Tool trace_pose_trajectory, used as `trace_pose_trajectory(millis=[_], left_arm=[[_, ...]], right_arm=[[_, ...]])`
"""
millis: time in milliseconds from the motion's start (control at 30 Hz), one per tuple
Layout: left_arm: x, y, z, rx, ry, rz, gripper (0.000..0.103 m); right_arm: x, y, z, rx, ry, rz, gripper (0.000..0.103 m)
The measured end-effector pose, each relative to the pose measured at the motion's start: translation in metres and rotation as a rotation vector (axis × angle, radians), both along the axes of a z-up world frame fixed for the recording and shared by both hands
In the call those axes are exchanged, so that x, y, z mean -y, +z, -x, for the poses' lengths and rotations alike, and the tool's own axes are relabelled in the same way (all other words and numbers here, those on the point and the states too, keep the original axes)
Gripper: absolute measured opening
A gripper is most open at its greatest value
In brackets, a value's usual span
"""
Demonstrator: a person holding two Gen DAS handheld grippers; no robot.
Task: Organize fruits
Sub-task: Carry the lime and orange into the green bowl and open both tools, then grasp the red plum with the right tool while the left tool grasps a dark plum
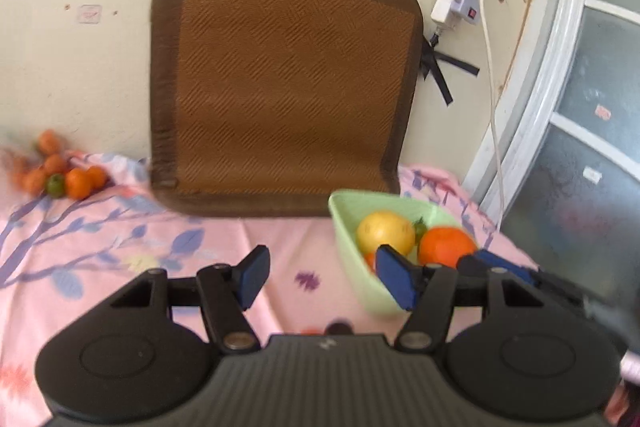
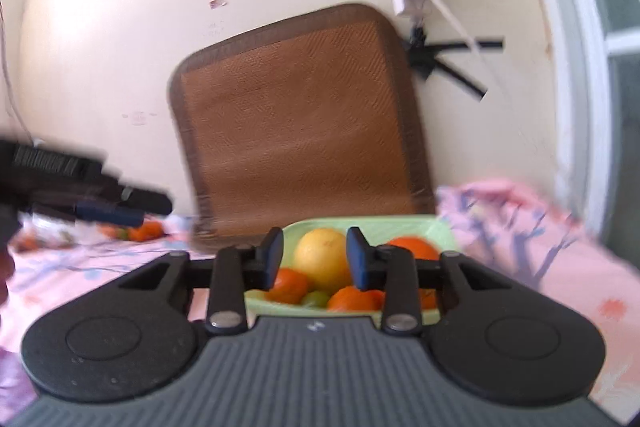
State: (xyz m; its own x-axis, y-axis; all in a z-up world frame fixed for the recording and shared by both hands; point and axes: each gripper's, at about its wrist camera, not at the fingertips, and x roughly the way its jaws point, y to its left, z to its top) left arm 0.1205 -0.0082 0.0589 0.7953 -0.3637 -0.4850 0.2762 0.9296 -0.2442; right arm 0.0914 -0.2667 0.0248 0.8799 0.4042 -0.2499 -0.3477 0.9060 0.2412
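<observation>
Fruit sits in a pale green bowl (image 1: 360, 291) on the pink floral bedsheet (image 1: 120, 247); in the left wrist view the left gripper (image 1: 324, 281) has its jaws apart, holding nothing, and loose oranges (image 1: 78, 183) lie far left. From the right wrist, the right gripper (image 2: 314, 259) hangs over the bowl's yellow fruit (image 2: 323, 255), jaws narrowly parted and empty.

— What do the tools look like?
— Each, the left tool (image 1: 322, 281) and the right tool (image 2: 314, 259), has a grey ribbed body flanked by two black round discs — black link arms on silver rivets reach forward to flat dark-blue pads (image 1: 252, 279).
— Any markings?
— A small pale mark sits on the ribbed top.
</observation>
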Motion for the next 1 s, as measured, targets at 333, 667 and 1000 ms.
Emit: trace_pose_trajectory(millis=[333,667,1000], left_arm=[[0.037,-0.041,0.041,0.041,-0.133,-0.258,0.057],[0.038,-0.06,0.02,-0.058,-0.115,-0.257,0.041],[0.052,-0.059,0.027,-0.006,-0.154,-0.282,0.027]], right_arm=[[-0.026,-0.019,-0.019,-0.319,0.206,-0.069,0.027],[-0.035,-0.034,-0.04,-0.45,0.239,-0.145,0.033],[-0.022,-0.034,-0.033,-0.466,0.236,-0.174,0.031]])
